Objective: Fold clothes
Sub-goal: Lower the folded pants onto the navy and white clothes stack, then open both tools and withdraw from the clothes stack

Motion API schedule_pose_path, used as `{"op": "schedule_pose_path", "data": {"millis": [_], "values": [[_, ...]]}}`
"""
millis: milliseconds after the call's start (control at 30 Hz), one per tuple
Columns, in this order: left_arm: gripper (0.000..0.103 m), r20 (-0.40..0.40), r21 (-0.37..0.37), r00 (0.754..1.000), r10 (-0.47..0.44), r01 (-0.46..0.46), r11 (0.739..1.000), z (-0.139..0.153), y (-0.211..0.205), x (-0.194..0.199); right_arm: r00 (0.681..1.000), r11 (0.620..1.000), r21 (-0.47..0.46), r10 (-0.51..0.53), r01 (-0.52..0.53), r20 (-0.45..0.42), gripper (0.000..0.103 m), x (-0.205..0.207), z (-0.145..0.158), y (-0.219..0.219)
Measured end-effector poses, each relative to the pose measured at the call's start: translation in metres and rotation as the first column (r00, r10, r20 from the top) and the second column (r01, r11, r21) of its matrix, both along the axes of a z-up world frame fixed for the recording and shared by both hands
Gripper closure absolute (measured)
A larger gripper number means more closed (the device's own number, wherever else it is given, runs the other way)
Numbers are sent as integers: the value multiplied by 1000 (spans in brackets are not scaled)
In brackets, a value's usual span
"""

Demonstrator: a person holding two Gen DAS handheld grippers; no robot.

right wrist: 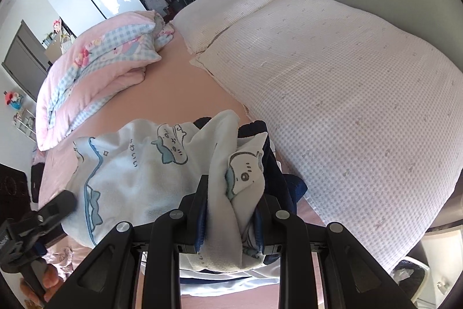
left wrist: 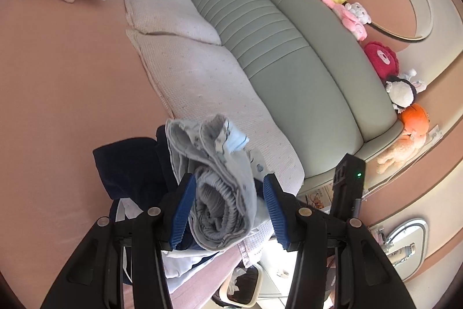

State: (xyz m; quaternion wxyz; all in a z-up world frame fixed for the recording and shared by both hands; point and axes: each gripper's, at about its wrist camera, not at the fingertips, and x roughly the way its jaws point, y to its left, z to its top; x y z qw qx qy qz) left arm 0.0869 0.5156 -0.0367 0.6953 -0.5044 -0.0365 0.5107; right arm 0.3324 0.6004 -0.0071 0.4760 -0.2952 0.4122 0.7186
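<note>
- Left gripper (left wrist: 230,204): jaws part-open around a rolled grey garment (left wrist: 215,187); whether both pads press it cannot be told.
- Right gripper (right wrist: 231,217): jaws narrow, pinching the white printed garment (right wrist: 150,164).
- Both garments lie on the bed (right wrist: 179,89), pillow (right wrist: 332,83) at 2 o'clock.

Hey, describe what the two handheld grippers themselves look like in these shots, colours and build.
Both match. The left gripper has black plastic arms with round silver pivot pins and blue ribbed pads on its fingers. The right gripper has the same black linkage, silver pins and blue pads, mostly hidden by cloth. Seen from the left wrist camera, a black block with a small green light juts in beside it.
</note>
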Motion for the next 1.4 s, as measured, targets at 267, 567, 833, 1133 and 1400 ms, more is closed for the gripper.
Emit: {"op": "schedule_pose_path", "data": {"millis": [267, 567, 833, 1133, 1400], "values": [[57, -224, -56, 974, 35, -49, 997, 10, 18, 5, 991, 999, -35, -1, -3, -137, 79, 8, -7, -5], [55, -119, -227, 984, 130, -155, 962, -66, 16, -26, 979, 997, -78, -30, 15, -202, 78, 18, -19, -13], [55, -187, -218, 977, 98, -138, 966, -59, 8, -16, 963, 990, -115, -107, 80, -249, 72, 29, -32, -17], [55, -261, -115, 955, 143, -178, 977, -20, -17, -17, 985, 986, 4, -168, 168, -50, 29, 25, 14, -31], [47, -382, -33, 918, 110, -132, 991, 12, -29, -5, 988, 976, 172, -142, 132, 52, 27, 17, 71, -58]]}}
